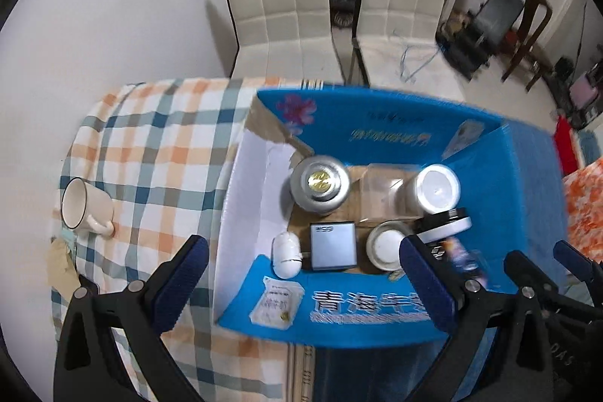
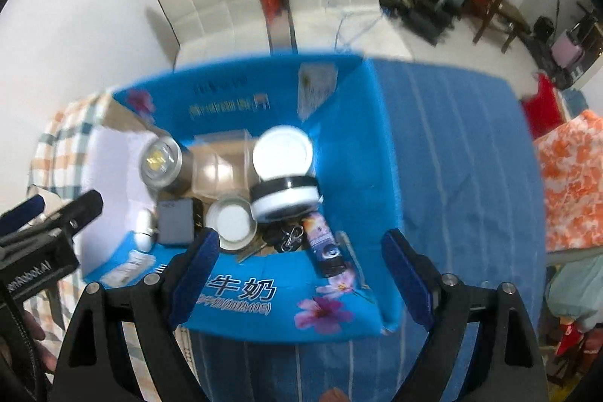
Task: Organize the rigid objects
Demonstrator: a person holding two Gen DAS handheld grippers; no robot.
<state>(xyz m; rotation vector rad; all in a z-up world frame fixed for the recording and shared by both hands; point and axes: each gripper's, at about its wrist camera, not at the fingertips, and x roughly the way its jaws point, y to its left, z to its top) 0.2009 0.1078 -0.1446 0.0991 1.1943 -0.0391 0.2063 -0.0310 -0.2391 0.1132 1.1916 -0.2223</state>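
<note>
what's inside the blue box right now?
Blue box holds two silver tins, a white-lidded jar, grey case, white mouse, black-and-white jar, keys. Items beneath them are covered.

Beyond the far edge of the checked tablecloth (image 1: 150, 145) stand two cream quilted chairs (image 1: 279, 6), side by side, against a white wall (image 1: 113, 6). A blue cord (image 1: 414, 59) lies on the seat of the right-hand chair. At far right, exercise equipment (image 1: 486, 6) and a dark wooden chair (image 1: 531, 21) appear, blurred. An orange-and-white patterned fabric (image 2: 573, 176) occupies the right margin, with a red item (image 2: 542, 108) just beyond it. A blue striped cloth (image 2: 452, 157) covers the surface along the right.
</note>
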